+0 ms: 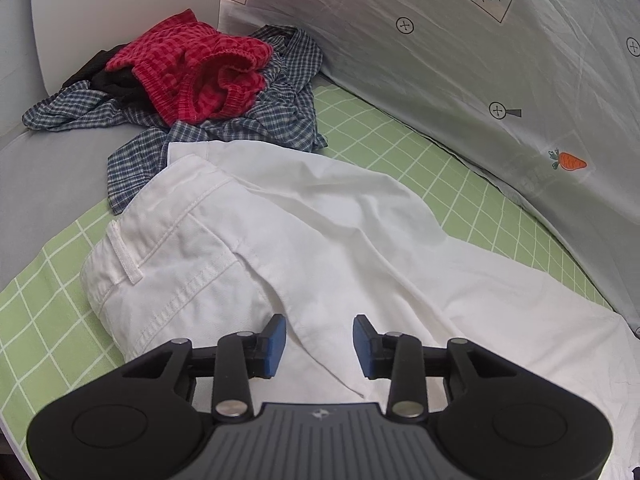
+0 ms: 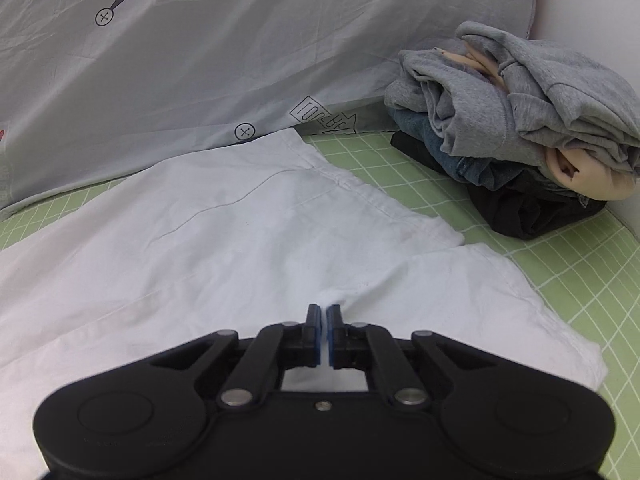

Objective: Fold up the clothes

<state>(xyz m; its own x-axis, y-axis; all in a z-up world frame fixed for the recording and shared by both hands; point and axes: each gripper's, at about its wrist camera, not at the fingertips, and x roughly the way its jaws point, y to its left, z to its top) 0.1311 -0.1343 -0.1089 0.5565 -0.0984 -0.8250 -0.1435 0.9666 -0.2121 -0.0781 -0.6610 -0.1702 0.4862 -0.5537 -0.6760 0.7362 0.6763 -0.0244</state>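
Observation:
White trousers (image 1: 280, 232) lie spread on a green checked mat (image 1: 44, 320), waistband and belt loop to the left. My left gripper (image 1: 320, 326) hovers over the seat of the trousers, its blue pads well apart with only flat cloth below them. In the right wrist view the trouser legs (image 2: 240, 232) stretch away, hems toward the far right. My right gripper (image 2: 324, 312) is shut, and a small pucker of white cloth rises right at its fingertips, pinched between the pads.
A heap of unfolded clothes lies at the back left: a red checked garment (image 1: 200, 72), a blue plaid shirt (image 1: 280, 120) and something black (image 1: 108, 76). A folded stack topped by a grey hoodie (image 2: 520, 112) sits at the right. A grey printed quilt (image 2: 200, 60) borders the far side.

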